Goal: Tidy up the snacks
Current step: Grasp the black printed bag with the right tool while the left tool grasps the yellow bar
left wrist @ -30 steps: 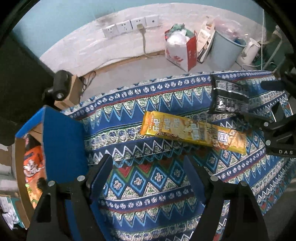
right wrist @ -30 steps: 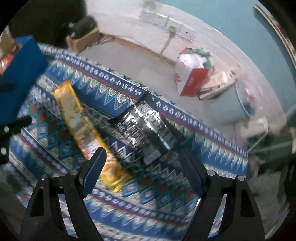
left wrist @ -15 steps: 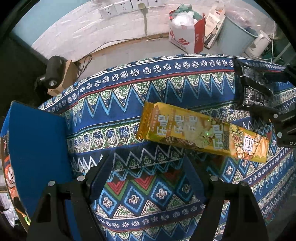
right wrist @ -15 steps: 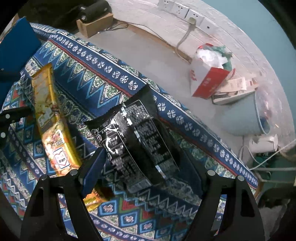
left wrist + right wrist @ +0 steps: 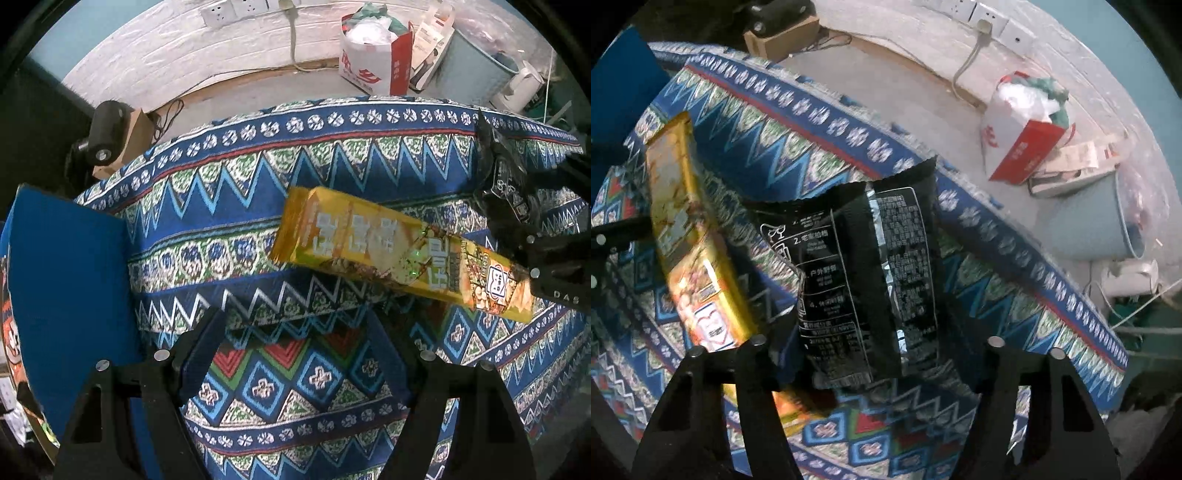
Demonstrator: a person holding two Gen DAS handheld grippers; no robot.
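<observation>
A long yellow snack pack lies on the patterned blue cloth; it also shows in the right wrist view. My left gripper is open, just short of the pack's near side. A black snack bag lies between the open fingers of my right gripper, its near end reaching between the fingertips. In the left wrist view the black bag sits at the right edge beside the right gripper's body. A blue box with an orange snack bag inside stands at the left.
Beyond the table edge lie the floor, a red-and-white bag, a pale blue bin, a white kettle and a cardboard box with a black device. Wall sockets line the white wall.
Both grippers have moved forward and down toward the snacks. The yellow pack looms larger ahead of the left gripper; the black bag now lies between the right gripper's fingers.
</observation>
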